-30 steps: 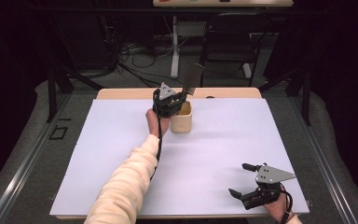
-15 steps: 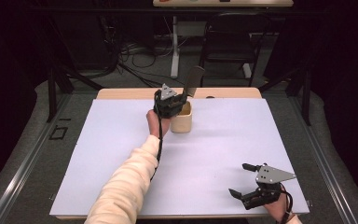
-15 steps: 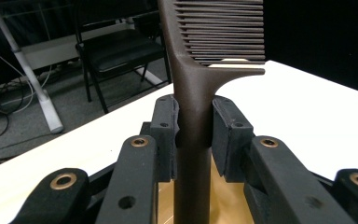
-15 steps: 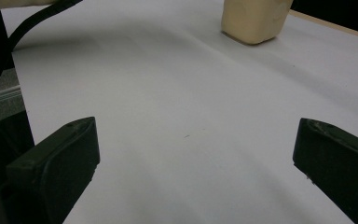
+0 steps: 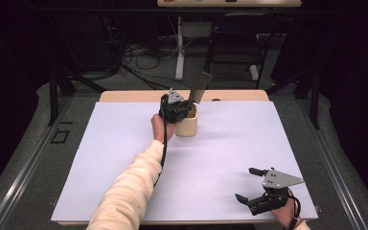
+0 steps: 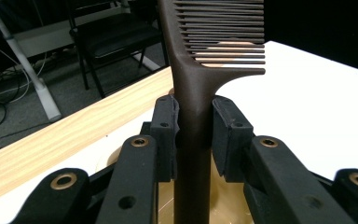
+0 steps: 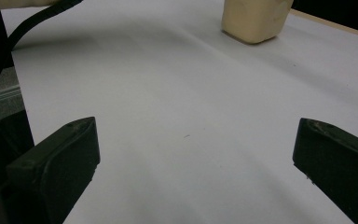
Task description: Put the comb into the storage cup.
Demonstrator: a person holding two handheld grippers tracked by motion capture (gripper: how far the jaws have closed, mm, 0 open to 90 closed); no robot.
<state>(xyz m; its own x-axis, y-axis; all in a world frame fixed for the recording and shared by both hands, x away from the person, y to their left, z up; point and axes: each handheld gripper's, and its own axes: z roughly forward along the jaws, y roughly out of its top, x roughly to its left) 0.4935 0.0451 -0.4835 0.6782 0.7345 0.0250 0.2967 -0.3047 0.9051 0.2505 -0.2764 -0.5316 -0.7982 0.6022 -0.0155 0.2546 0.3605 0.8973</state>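
High view: my left gripper grasps a comb over the cup; my right gripper rests near the table edge, jaws spread. Left gripper view: pads clamp the comb handle, teeth beyond. Right gripper view: jaws wide apart, cup far ahead.

A white-topped table carries a beige cup, apparently plastic.
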